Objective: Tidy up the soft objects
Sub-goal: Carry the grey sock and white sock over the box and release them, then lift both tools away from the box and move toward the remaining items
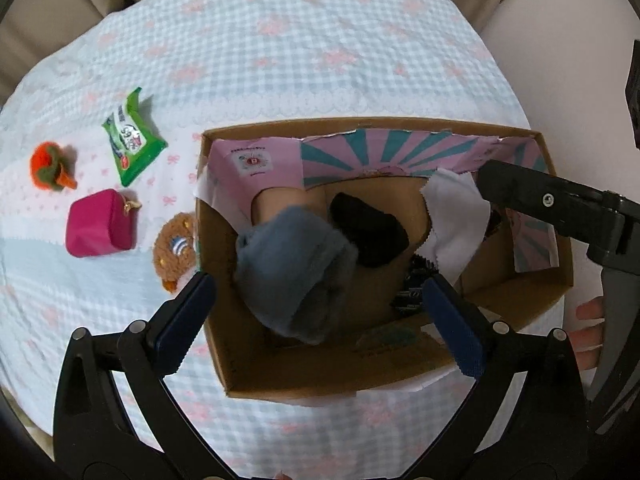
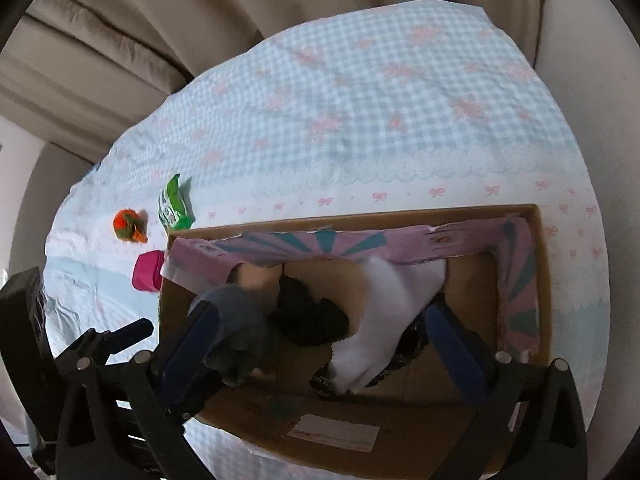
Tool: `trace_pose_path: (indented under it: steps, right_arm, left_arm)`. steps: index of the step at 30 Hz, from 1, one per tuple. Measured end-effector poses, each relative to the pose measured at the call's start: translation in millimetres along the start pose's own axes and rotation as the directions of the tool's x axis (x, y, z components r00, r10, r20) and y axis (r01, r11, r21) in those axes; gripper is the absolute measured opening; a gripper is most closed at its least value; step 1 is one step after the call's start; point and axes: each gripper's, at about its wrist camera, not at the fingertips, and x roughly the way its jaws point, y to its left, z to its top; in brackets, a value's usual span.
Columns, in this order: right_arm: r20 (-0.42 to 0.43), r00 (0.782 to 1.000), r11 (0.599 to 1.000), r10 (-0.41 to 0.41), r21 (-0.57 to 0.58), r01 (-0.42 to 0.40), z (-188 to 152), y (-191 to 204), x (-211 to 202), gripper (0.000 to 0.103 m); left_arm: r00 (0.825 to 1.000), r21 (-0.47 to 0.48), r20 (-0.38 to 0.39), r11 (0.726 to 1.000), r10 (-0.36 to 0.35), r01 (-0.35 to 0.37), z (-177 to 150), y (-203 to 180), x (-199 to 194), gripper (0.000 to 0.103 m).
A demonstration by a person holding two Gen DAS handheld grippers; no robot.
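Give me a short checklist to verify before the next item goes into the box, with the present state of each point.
1. Left tongs open and holding nothing: ok.
2. Right tongs open, nothing gripped: ok; the white cloth lies between its fingers, loose.
3. Box upright, top open: ok.
4. Room left in the box: ok; bare floor shows beside the grey cloth and black item.
5. Items still outside: not ok; pink pouch, green packet, orange toy and brown plush lie on the tablecloth.
6. Brown plush touching the box wall: cannot tell.
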Motion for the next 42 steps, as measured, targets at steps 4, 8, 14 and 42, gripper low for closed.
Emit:
trace_pose_path:
  steps: [4,8,14,42]
  right_arm:
    - [0.016,1.0,1.0,-0.004,-0.006,0.004,-3.0,2.2,-8.7,0.103]
    - [0.05,0.999,1.0,-0.012,-0.017,0.013,-6.2,7.6,-22.2,0.103]
    - [0.099,0.995,0.999,-0.027,-0.03,0.03,-15.7,22.2,-51.2,0.103]
    - [0.507,0.855,0.964,-0.11,-0.157,0.217,-90.9,216.5,-235.6,0.103]
  left_arm:
    - [1.0,-0.009,0.007,1.0,-0.01,0.01,-0.4,1.8,-9.4,0.103]
    - [0.999,-0.003,0.024,1.0,-0.02,0.021,-1.5,3.2,-22.1,0.103]
    - [0.997,0.009,0.07,0.999,-0.035,0.034,-7.5,3.1,-53.8,0.103]
    - [0.894,-0.027,0.447,0.998,-0.035,0.053,-85.0,125.6,-301.0,0.103]
